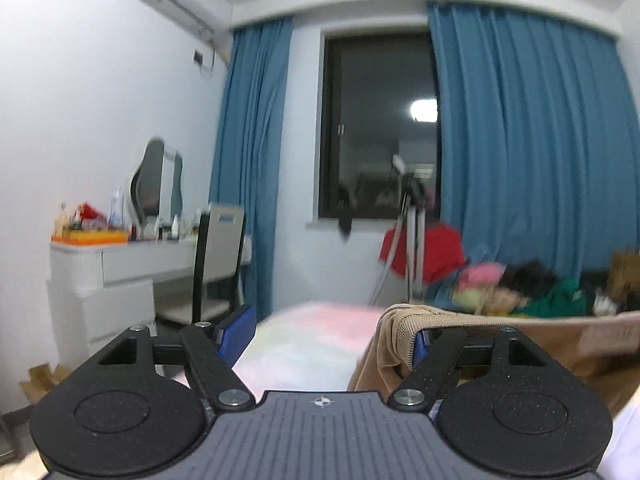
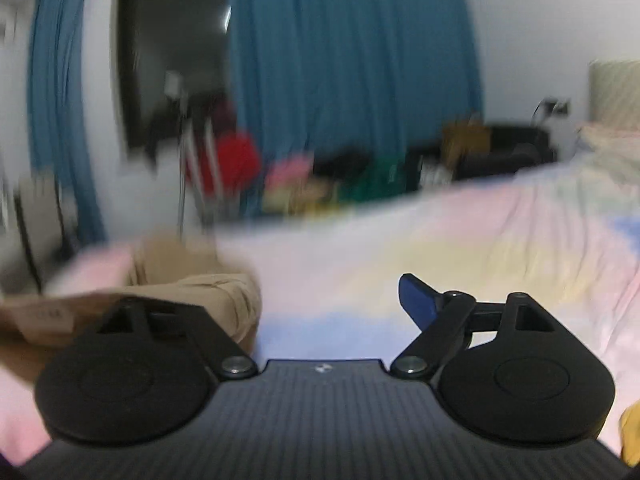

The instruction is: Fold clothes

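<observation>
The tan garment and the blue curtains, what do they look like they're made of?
The tan garment looks like soft, matte corduroy or ribbed knit: fine parallel ridges run along its draped edge. The blue curtains look like plain, matte woven cloth hanging in deep folds; the fibre can't be told.

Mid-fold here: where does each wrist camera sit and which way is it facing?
Left wrist: sits behind the left gripper, facing level toward the dark window; the tan corduroy garment drapes its right finger.
Right wrist: sits behind the right gripper, looking slightly down over the pastel blanket.
Shared: blue curtains, garment, blanket, red cloth.
</observation>
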Tool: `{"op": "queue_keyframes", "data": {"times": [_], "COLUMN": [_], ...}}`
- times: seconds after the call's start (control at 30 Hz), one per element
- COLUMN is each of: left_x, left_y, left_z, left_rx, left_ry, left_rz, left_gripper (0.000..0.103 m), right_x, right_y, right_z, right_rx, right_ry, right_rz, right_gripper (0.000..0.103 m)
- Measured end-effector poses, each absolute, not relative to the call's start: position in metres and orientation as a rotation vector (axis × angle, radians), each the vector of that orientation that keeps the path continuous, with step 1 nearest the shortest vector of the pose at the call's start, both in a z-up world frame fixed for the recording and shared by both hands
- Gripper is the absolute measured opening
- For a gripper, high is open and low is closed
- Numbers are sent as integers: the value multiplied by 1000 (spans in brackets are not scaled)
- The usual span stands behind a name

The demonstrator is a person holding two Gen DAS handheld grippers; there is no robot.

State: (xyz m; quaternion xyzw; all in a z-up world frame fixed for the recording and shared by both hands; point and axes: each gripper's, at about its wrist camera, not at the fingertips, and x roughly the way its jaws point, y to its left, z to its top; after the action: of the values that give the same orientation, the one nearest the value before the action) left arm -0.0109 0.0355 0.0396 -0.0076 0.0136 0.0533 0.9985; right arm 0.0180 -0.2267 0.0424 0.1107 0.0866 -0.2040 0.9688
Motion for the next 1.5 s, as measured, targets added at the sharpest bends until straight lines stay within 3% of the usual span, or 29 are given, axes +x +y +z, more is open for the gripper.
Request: {"op": "queue_keyframes", "data": {"times": [0.17, 0.53, 0.73, 0.97, 1.2, 1.33, 1.5], "left_x": [-25, -98, -136, -97, 26, 115, 248], "left_y": [48, 58, 59, 50, 42, 27, 6], "left_z": [130, 372, 434, 448, 426, 384, 294], "left_rx": [-132, 4, 87, 51, -14, -9, -6], "left_ry": [-65, -327, -374, -256, -141, -85, 0], "left_rz": [93, -7, -100, -169, -140, -93, -73], "left_gripper": [76, 80, 86, 86, 87, 88, 89], "right_x": [-1, -91, -129, -99, -1, 84, 211], "right_y": [-219, -228, -242, -248, -257, -267, -273], "right_z": [137, 352, 404, 403, 379, 344, 265], "right_rx": [190, 123, 139, 147, 122, 107, 87], "right_ry": [10, -309, -362, -266, -160, -95, 2], "right_rz": [-360, -235, -181, -163, -211, -249, -285], "right_gripper": [83, 83, 84, 84, 84, 84, 84]}}
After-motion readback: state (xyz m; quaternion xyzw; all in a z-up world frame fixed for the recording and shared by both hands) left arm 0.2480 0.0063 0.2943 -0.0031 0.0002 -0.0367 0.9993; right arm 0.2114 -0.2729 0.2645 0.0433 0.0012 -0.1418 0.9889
